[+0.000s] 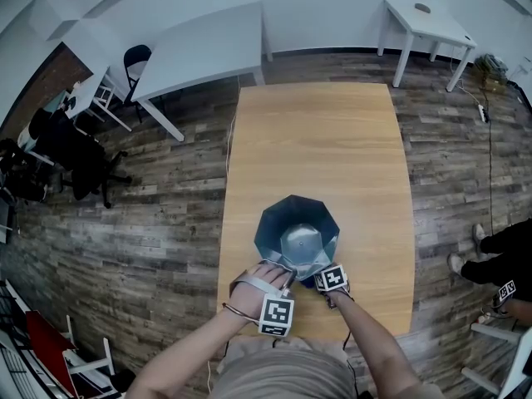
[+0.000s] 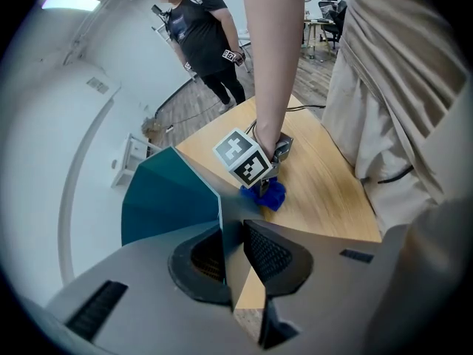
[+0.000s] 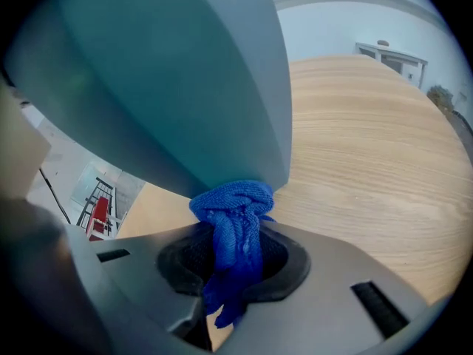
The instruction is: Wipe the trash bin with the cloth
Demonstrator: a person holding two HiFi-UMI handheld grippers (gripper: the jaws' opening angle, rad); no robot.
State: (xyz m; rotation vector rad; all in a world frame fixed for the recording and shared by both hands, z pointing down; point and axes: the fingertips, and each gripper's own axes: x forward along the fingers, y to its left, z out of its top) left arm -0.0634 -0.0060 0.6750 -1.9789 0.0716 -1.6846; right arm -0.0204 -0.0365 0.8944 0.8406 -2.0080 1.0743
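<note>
A dark teal faceted trash bin [image 1: 297, 231] stands upright on the wooden table [image 1: 316, 140], close to its near edge. My left gripper [image 1: 287, 273] is shut on the bin's near rim; in the left gripper view the thin bin wall [image 2: 166, 194] runs between the two pads of the left gripper [image 2: 233, 254]. My right gripper [image 1: 326, 285] is beside it, low at the bin's near right side. It is shut on a bunched blue cloth [image 3: 233, 213], which presses against the bin's outer wall [image 3: 170, 72] just above the tabletop. The left gripper view also shows the cloth [image 2: 267, 193] under the right gripper's marker cube.
A person in black [image 1: 499, 256] stands on the floor right of the table. White tables [image 1: 199, 48] [image 1: 424, 23] stand at the back, and chairs [image 1: 83, 165] at the left. The table's near edge is right against my body.
</note>
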